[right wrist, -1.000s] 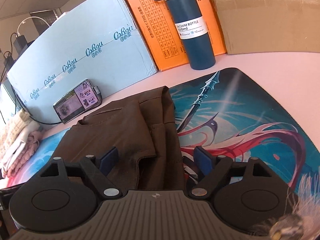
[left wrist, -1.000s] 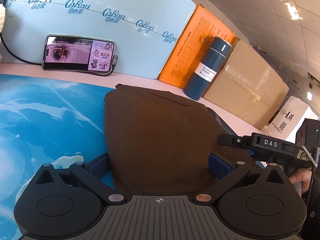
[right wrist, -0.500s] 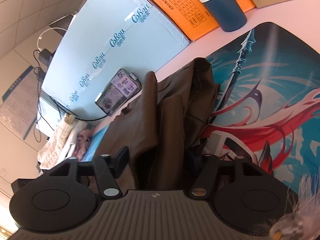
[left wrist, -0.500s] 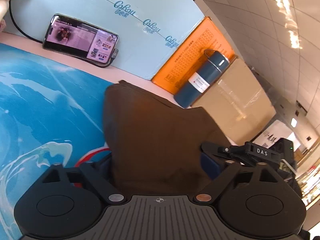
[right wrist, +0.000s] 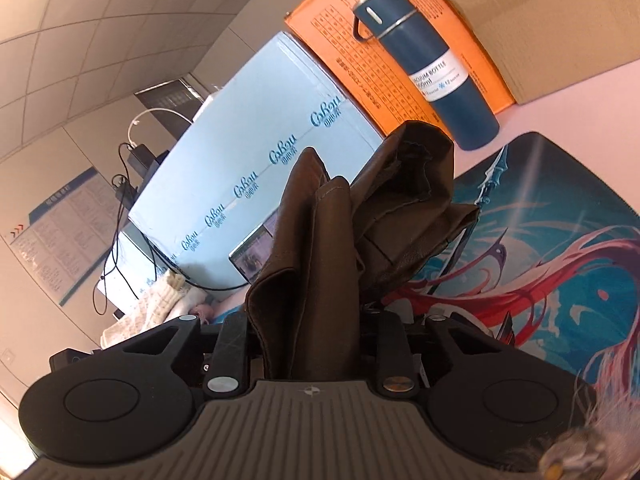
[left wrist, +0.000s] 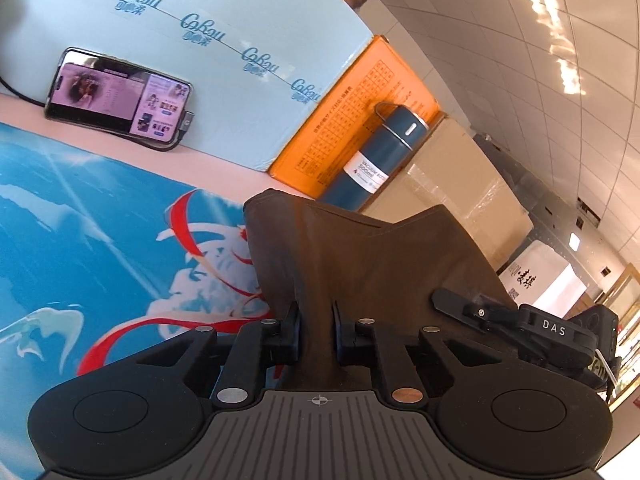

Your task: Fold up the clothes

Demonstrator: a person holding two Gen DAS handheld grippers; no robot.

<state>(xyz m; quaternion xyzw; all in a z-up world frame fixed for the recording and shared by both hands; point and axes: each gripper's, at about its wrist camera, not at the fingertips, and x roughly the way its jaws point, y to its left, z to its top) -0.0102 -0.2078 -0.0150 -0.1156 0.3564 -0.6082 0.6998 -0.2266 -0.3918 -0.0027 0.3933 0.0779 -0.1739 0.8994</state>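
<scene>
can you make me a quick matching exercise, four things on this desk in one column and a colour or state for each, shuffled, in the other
Things:
1. brown garment
2. vacuum bottle
3. phone
4. box behind the bottle

States or colours:
a. orange
b. screen lit, cable plugged in
c. pinched by the left hand-held gripper and the right hand-held gripper, lifted
d. dark blue, standing upright

Pairs: 1-c, 2-d, 3-b, 4-a
</scene>
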